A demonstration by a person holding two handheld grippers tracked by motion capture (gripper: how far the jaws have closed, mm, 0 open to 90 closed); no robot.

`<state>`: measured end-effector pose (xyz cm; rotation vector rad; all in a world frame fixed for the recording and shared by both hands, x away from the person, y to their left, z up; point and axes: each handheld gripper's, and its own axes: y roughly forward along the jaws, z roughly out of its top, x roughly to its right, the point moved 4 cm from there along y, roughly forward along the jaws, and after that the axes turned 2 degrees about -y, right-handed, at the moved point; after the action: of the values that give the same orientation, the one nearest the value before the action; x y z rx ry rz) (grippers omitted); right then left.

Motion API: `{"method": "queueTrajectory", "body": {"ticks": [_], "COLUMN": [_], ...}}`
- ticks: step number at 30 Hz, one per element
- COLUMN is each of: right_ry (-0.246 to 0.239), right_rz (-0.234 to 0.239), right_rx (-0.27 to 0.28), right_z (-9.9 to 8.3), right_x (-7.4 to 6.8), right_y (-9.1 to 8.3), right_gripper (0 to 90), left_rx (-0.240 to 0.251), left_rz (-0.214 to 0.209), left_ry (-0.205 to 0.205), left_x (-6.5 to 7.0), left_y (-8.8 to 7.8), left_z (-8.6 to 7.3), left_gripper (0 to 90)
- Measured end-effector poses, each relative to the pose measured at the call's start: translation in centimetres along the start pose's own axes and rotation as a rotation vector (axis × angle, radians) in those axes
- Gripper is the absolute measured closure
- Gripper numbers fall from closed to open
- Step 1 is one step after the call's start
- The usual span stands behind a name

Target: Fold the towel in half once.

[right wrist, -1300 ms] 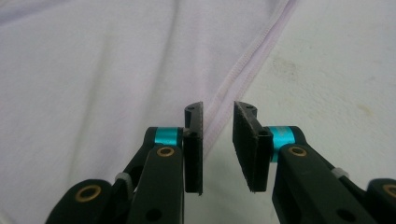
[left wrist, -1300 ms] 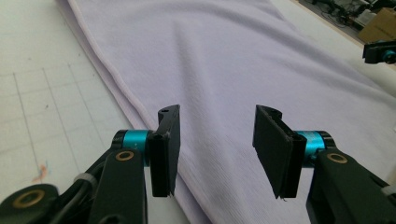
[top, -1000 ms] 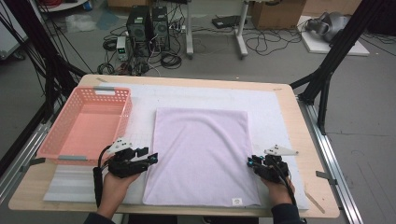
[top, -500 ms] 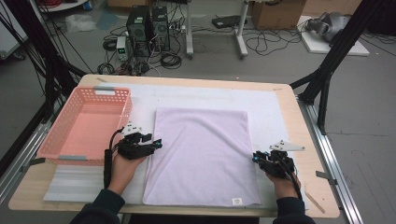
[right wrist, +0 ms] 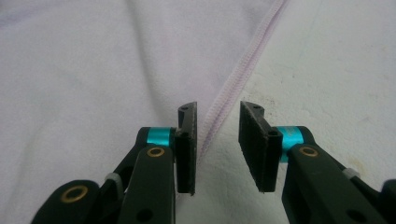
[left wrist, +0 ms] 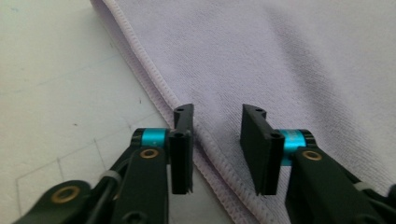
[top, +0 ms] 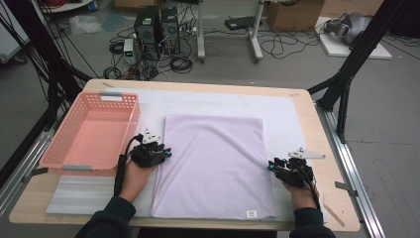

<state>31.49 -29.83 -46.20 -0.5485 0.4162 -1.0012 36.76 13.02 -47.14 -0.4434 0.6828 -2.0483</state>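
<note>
A lilac towel (top: pixel 215 163) lies flat on the white mat (top: pixel 223 101). My left gripper (top: pixel 166 152) rests at the towel's left edge, about halfway along it. In the left gripper view its jaws (left wrist: pixel 217 116) have just been closing; a gap still shows between them, with the stitched hem (left wrist: pixel 163 88) running through it. My right gripper (top: pixel 271 165) sits at the towel's right edge. In the right gripper view its jaws (right wrist: pixel 218 114) have just been opening and straddle the hem (right wrist: pixel 233 79) without pressing on it.
A pink plastic basket (top: pixel 74 166) stands to the left of the towel, close to my left hand. Bare wooden table (top: pixel 317 134) runs along the right. A small white label (top: pixel 251 214) marks the towel's near edge. Computers and cables lie on the floor beyond.
My left hand has moved away from the person and to the right, up to the towel's left edge. The right hand has stayed put.
</note>
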Motion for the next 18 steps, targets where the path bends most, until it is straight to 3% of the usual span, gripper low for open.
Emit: {"method": "queueTrajectory", "body": {"ticks": [2,3,5,8,9,11,14,18], "right_ry": [0.002,0.003,0.003,0.004,0.006,0.008,0.005,0.021], "right_rz": [-0.001,-0.002,0.002,0.007,0.009,0.009,0.004,-0.001], "right_rx": [0.001,0.001,0.002,0.003,0.003,0.001,0.008,0.029], "right_z": [0.0,0.0,0.0,0.0,0.0,-0.1,0.2,1.1], "right_x": [0.0,0.1,0.1,0.1,0.1,0.1,0.3,1.4], "right_y": [0.0,0.0,-0.1,-0.1,0.0,0.1,0.3,1.1], "right_gripper": [66.9,66.7,66.3,66.2,65.8,64.7,61.9,60.2], "left_rx": [-0.010,-0.008,-0.003,-0.009,-0.009,-0.009,0.029,0.061], "left_rz": [0.023,0.047,0.084,0.072,0.071,0.094,0.066,0.027], "left_ry": [0.062,0.080,0.067,-0.021,-0.027,-0.033,-0.083,-0.103], "left_x": [0.4,0.5,0.1,-0.9,-1.0,-1.0,-1.2,-1.3], "left_y": [-0.1,-0.1,-0.3,-0.5,-0.5,-0.5,-0.5,-0.4], "left_z": [0.0,0.1,0.2,-0.1,-0.1,-0.1,0.2,0.8], "left_gripper": [83.7,84.7,85.1,83.8,81.9,64.2,51.3,48.1]}}
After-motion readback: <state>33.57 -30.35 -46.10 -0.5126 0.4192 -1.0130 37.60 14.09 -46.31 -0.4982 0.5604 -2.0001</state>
